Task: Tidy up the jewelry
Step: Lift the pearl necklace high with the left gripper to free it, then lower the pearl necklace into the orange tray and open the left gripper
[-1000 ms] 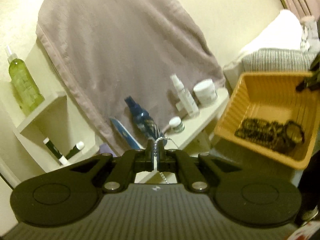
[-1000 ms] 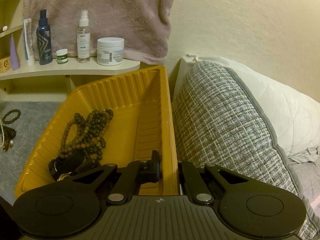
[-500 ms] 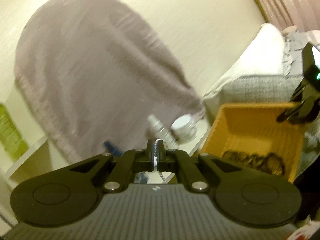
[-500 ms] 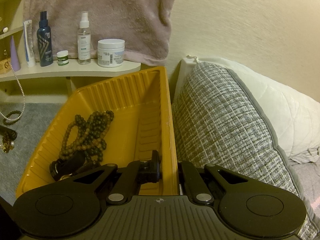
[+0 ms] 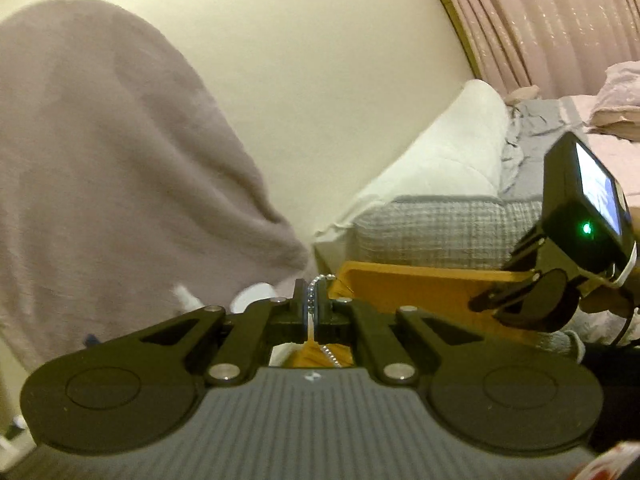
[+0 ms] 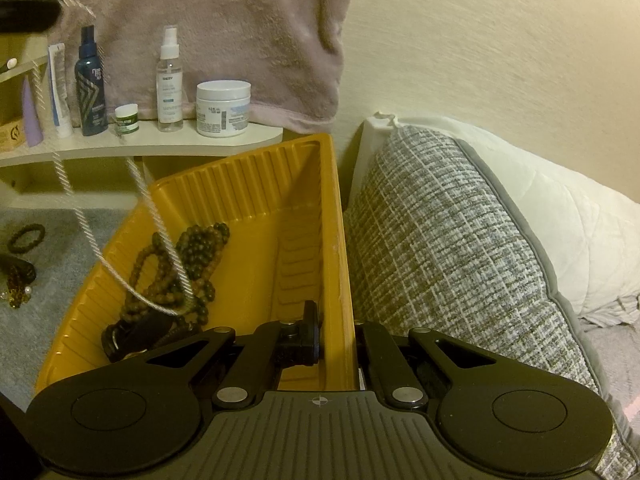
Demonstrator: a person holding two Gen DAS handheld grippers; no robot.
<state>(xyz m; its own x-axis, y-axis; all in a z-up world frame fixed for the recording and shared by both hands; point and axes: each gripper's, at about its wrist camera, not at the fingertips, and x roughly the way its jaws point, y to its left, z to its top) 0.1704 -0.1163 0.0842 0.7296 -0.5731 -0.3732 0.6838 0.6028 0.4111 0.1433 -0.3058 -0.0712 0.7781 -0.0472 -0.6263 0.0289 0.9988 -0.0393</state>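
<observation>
1. Left wrist view: left tongs [image 5: 313,312] clamped on a silver chain [image 5: 320,280] at frame centre; yellow bin [image 5: 420,286] centre right; right tongs [image 5: 486,300] at its rim.
2. Right wrist view: right tongs [image 6: 338,338] clamped on bin wall [image 6: 340,240], bottom centre; chain [image 6: 160,220] hangs from upper left into the bin, over the beads [image 6: 188,256].

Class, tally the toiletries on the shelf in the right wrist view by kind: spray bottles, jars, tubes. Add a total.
Spray bottles: 2, dark blue bottle, clear bottle
Jars: 2, small green jar, large white jar
Tubes: 1, white tube
Total: 5
</observation>
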